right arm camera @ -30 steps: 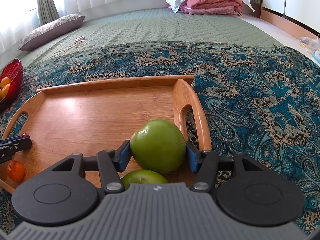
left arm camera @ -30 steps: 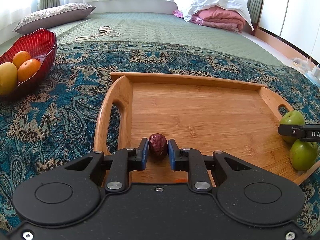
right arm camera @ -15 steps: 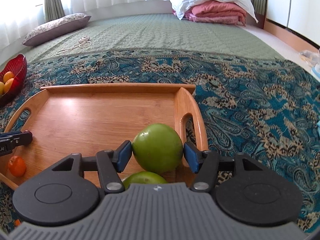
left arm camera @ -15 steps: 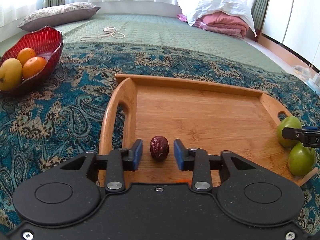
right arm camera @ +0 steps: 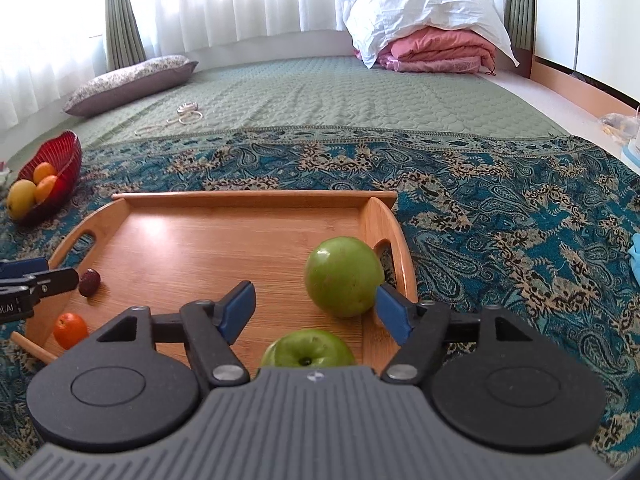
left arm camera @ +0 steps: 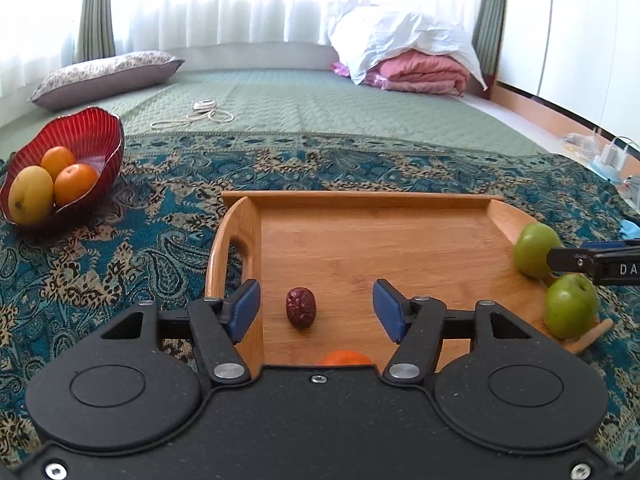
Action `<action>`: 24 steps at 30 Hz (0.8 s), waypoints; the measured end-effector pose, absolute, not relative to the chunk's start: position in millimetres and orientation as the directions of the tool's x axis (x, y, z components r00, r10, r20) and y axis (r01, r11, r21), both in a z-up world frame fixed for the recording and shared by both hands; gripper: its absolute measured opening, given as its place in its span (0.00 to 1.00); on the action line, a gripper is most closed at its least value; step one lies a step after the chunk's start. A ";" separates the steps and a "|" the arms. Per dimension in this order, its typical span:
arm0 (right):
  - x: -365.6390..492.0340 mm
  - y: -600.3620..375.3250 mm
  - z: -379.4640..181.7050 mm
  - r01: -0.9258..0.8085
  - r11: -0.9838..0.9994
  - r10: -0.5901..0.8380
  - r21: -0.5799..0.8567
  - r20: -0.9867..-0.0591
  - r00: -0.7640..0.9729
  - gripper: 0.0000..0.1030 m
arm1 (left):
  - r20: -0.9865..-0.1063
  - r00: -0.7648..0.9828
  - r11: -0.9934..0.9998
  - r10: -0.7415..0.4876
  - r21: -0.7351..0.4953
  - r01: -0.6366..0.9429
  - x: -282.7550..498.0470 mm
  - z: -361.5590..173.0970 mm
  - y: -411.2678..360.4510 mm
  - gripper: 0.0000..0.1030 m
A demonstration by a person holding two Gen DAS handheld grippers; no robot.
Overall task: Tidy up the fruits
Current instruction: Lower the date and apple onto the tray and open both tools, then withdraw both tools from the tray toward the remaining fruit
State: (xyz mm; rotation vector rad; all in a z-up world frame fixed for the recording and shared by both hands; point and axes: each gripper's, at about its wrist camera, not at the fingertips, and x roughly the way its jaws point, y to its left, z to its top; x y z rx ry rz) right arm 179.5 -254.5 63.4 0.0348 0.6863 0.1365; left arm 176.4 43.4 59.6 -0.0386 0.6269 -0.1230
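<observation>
On the far left of the teal paisley bedspread (left arm camera: 120,248) sits a ribbed red glass bowl (left arm camera: 86,140) holding a yellow mango (left arm camera: 30,195) and two oranges (left arm camera: 75,182). Just right of it lies the rectangular bamboo tray with cut-out handles (left arm camera: 380,240). Over the tray's left end hangs the left gripper (left arm camera: 316,309), its blue-padded jaws spread wide and gripping nothing; between them, touching neither pad, a wrinkled dark-red date (left arm camera: 301,307) rests on the wood. Nearer the camera than the date, a small orange tangerine (right arm camera: 70,330) lies at the tray's near left corner, partly hidden by the gripper body in the left wrist view. At the tray's right end, the right gripper (right arm camera: 316,308) is likewise released. A round green apple (right arm camera: 343,276) sits on the tray beside the right handle, seemingly touching the right pad and well clear of the left one. A second green apple (right arm camera: 308,350) lies closer in, just under the gripper body.
</observation>
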 end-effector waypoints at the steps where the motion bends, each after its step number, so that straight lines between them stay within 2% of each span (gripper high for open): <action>1: 175.5 -255.0 64.4 -0.115 0.990 0.142 0.084 -0.621 0.771 0.80 | -0.578 0.806 0.992 -0.129 -0.072 0.107 172.0 60.6 42.7 0.61; 3: 167.4 -255.1 66.6 -0.116 0.989 0.145 0.088 -0.600 0.786 0.83 | -0.565 0.814 0.991 -0.134 -0.069 0.115 162.9 63.0 41.2 0.68; 10: 134.7 -247.5 74.5 -0.145 0.988 0.153 0.054 -0.512 0.845 0.87 | -0.517 0.842 0.987 -0.154 -0.037 0.158 129.8 72.2 33.1 0.71; 12: 126.7 -245.2 75.6 -0.157 0.987 0.159 0.046 -0.495 0.854 0.89 | -0.511 0.844 0.985 -0.165 -0.038 0.169 121.2 73.9 31.3 0.81; 24: 76.9 -228.0 64.0 -0.213 0.977 0.179 -0.030 -0.433 0.883 0.99 | -0.494 0.849 0.978 -0.186 -0.012 0.208 72.5 66.1 21.1 0.87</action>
